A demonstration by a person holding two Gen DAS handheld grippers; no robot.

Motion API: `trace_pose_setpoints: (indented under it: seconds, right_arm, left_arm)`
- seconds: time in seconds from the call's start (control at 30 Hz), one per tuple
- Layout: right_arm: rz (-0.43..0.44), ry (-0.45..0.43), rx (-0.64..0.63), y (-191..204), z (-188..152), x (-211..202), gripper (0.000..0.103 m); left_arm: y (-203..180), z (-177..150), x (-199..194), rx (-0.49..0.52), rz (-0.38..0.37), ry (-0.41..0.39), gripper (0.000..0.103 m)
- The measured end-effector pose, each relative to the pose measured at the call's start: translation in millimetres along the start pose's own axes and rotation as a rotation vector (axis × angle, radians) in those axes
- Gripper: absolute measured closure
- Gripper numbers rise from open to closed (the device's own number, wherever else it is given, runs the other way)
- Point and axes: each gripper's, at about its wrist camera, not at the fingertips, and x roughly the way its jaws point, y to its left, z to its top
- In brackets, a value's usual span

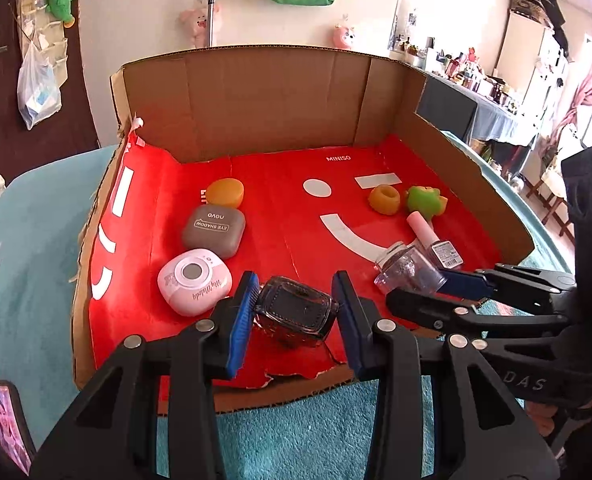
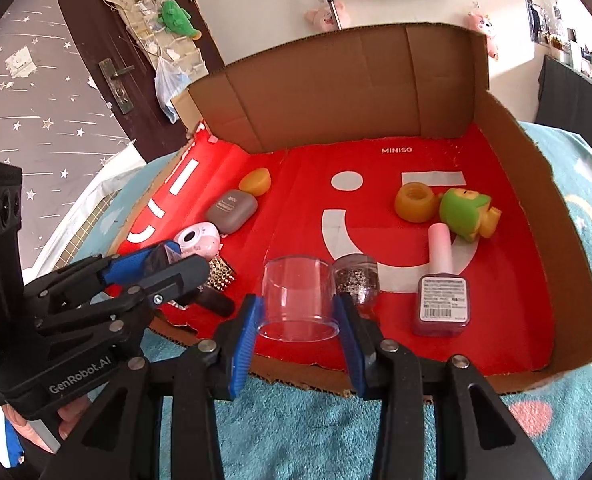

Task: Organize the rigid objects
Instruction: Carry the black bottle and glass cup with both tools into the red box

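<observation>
A cardboard tray (image 1: 436, 128) with a red lining lies on a teal blanket. Just over its near edge, my left gripper (image 1: 296, 282) is shut on a dark faceted glass bottle (image 1: 294, 314), one blue pad on each side. To its right, my right gripper (image 2: 298, 300) is shut on a clear plastic cup (image 2: 298, 280) lying on its side. A glitter jar (image 2: 356, 280) sits right behind the cup. In the right wrist view, the left gripper (image 2: 164, 264) shows at the left with the dark bottle in it. The right gripper (image 1: 444, 288) shows in the left wrist view.
On the tray's left lie an orange lid (image 1: 226, 192), a grey eye shadow case (image 1: 214, 232) and a pink case (image 1: 194, 286). On the right are an orange cup (image 2: 416, 202), a green toy (image 2: 466, 212) and a pink-capped nail polish bottle (image 2: 442, 296).
</observation>
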Motion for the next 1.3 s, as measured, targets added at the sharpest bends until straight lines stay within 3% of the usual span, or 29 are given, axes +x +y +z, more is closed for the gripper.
trace_pose_setpoints:
  seconds: [0.23, 0.47, 0.77, 0.93, 1.3]
  right_arm:
    - [0.012, 0.011, 0.010, -4.2, 2.6, 8.2, 0.061]
    - [0.029, 0.039, 0.015, -2.6, 1.5, 18.4, 0.061]
    - [-0.075, 0.027, -0.027, -3.6, 7.5, 24.0, 0.061]
    - [-0.116, 0.029, -0.035, -7.9, 9.4, 29.7, 0.061]
    - [-0.102, 0.046, -0.026, -7.8, 8.7, 36.9, 0.061]
  left_arm:
    - [5.0, 10.9, 11.9, -0.010, -0.004, -0.008, 0.067]
    - [12.4, 25.5, 41.8, -0.023, 0.002, 0.039, 0.067]
    - [13.9, 36.9, 79.4, -0.016, 0.036, 0.109, 0.070]
    - [14.9, 39.0, 80.8, -0.001, 0.068, 0.105, 0.070]
    - [17.3, 36.0, 83.4, -0.011, 0.059, 0.134, 0.070]
